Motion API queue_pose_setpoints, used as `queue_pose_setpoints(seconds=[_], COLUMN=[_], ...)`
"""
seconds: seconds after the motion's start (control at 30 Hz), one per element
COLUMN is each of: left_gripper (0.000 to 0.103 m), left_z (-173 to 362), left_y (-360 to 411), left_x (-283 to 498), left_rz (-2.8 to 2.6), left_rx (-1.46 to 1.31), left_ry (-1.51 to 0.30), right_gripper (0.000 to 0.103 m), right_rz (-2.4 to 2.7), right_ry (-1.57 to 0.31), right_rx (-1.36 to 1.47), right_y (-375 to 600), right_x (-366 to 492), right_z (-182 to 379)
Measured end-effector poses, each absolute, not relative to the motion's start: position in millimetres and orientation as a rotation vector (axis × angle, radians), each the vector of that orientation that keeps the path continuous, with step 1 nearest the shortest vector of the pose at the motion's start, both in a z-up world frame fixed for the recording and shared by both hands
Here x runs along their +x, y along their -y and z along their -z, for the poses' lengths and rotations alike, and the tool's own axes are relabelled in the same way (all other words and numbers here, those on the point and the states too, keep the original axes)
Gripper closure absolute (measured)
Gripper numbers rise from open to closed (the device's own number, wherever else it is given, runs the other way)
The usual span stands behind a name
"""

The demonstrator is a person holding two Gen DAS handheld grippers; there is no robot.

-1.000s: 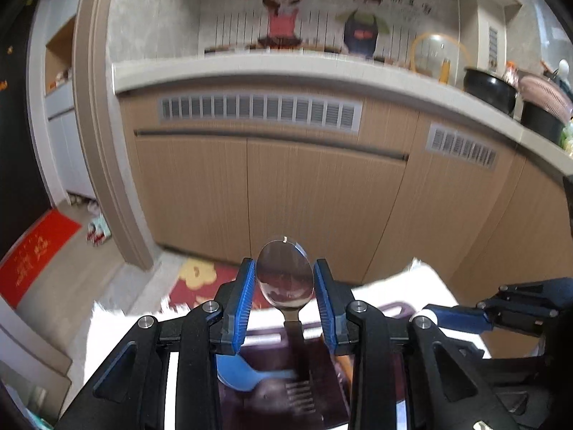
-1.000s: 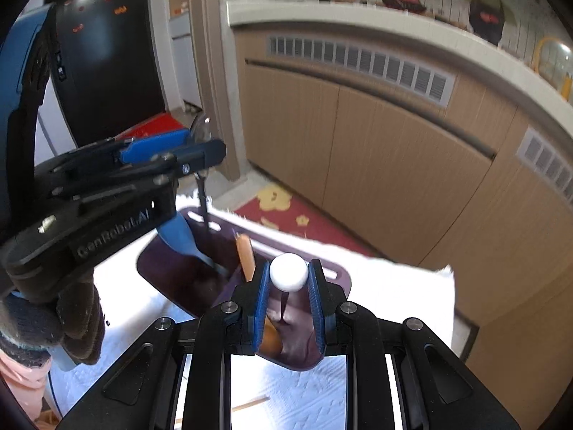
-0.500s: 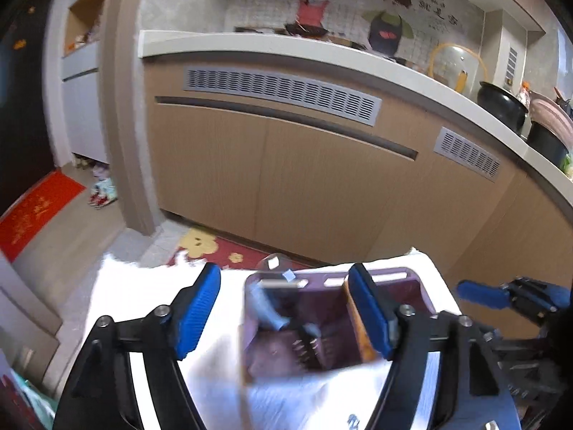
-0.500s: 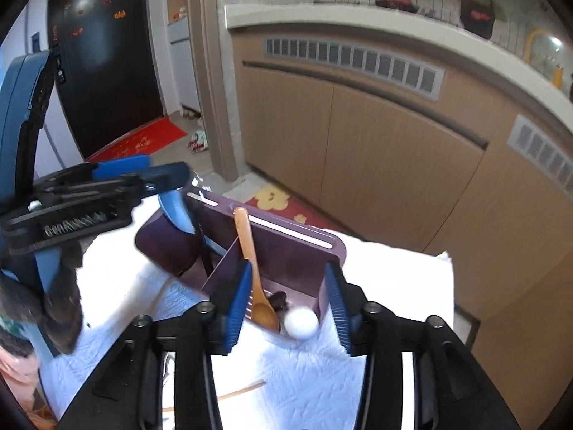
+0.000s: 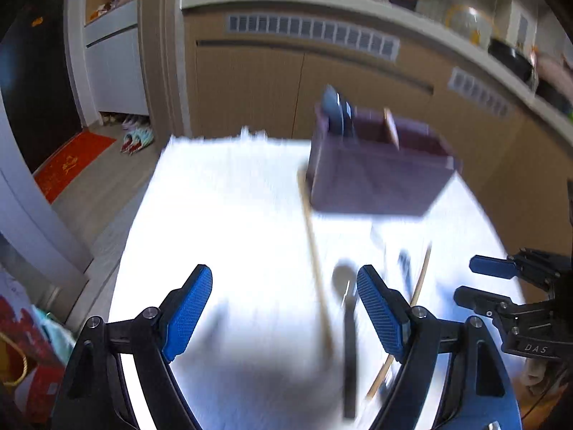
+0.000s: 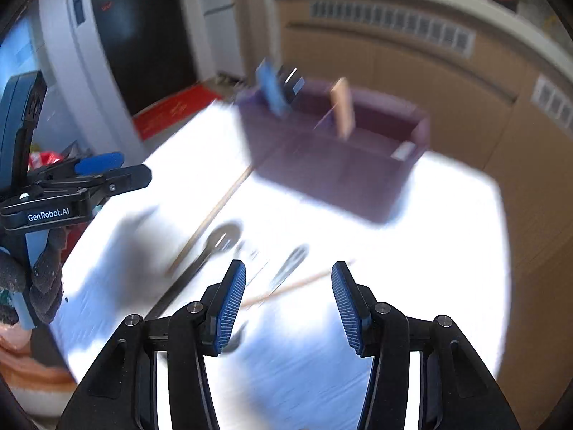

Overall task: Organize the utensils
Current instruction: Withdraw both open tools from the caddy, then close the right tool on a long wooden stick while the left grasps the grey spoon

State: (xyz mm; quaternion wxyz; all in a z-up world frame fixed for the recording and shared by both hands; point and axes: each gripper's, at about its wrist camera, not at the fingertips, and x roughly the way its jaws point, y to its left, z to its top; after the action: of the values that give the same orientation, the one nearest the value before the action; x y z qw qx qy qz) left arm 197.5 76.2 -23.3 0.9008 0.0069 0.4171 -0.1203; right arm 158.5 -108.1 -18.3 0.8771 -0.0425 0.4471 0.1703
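Left wrist view, blurred: the left gripper [image 5: 283,310] points down at the white cloth [image 5: 232,222], its jaws opening wide and holding nothing. A chopstick [image 5: 315,261] and a dark spoon [image 5: 345,297] lie on the cloth on the near side of the purple caddy [image 5: 376,179], apart from the pads.

Right wrist view, also blurred: the right gripper [image 6: 288,304] has its jaws opening, about half spread, empty. Nearer than the caddy [image 6: 333,157] lie the spoon [image 6: 211,247] and another chopstick [image 6: 297,285]. A wooden handle [image 6: 343,107] stands inside the caddy.
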Motion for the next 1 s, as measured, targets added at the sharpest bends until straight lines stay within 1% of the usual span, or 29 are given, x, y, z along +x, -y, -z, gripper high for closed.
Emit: queue_pose_setpoints(seconds=[0.1, 0.2, 0.4, 0.6, 0.77, 0.9, 1.0], left_gripper=[0.022, 0.02, 0.019, 0.019, 0.019, 0.019, 0.019], left_z=[39, 44, 43, 44, 49, 52, 53], left_y=[-73, -72, -79, -67, -67, -66, -71], left_x=[176, 167, 164, 161, 166, 164, 163], left_rz=[0.275, 0.288, 0.279, 0.355, 0.347, 0.354, 0.343], left_rx=[0.061, 0.059, 0.022, 0.033, 0.003, 0.011, 0.007], left_ry=[-0.903, -0.928, -0.925, -0.925, -0.947, -0.963, -0.965], right_gripper=[0.052, 0.052, 0.052, 0.059, 0.059, 0.059, 0.059], right_rz=[-0.411, -0.441, -0.451, -0.268, -0.127, -0.084, -0.104], right_ry=[-0.995, -1.024, -1.033, -0.995, -1.016, -1.041, -1.023], right_rx=[-0.079, -0.067, -0.063, -0.054, 0.05, 0.145, 0.106], right_y=[92, 81, 71, 100, 134, 142, 127], right_x=[144, 138, 137, 167, 188, 198, 197], right_z=[42, 54, 60, 57, 66, 79, 79])
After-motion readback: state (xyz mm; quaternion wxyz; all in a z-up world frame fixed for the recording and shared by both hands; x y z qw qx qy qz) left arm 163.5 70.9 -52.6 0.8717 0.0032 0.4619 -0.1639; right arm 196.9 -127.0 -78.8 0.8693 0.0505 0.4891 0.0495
